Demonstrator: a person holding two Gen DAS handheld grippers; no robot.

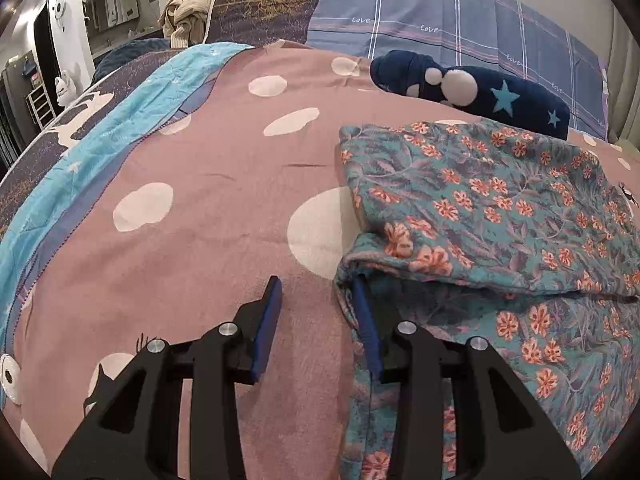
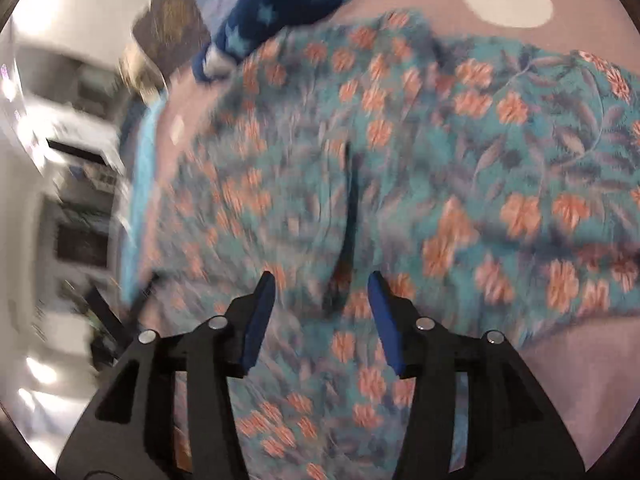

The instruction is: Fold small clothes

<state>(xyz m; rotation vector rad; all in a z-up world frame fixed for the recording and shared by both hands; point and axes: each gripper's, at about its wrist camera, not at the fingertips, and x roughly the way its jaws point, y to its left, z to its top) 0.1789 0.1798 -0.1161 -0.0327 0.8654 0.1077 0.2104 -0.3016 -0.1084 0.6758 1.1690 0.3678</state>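
Observation:
A teal garment with orange flowers [image 1: 500,216] lies partly folded on the pink spotted bedspread [image 1: 200,220], at the right in the left wrist view. My left gripper [image 1: 316,284] is open at the garment's left edge; its right finger [image 1: 366,328] touches the cloth and its left finger rests over bare bedspread. In the blurred right wrist view the same garment [image 2: 400,160] fills the frame, and my right gripper [image 2: 322,280] is open and empty just above it, over a dark crease.
A navy garment with stars [image 1: 480,88] lies behind the floral one, also in the right wrist view [image 2: 280,4]. A light blue blanket [image 1: 104,136] runs along the bed's left side. Checked pillows [image 1: 460,20] and a knit pile [image 1: 188,12] lie at the head.

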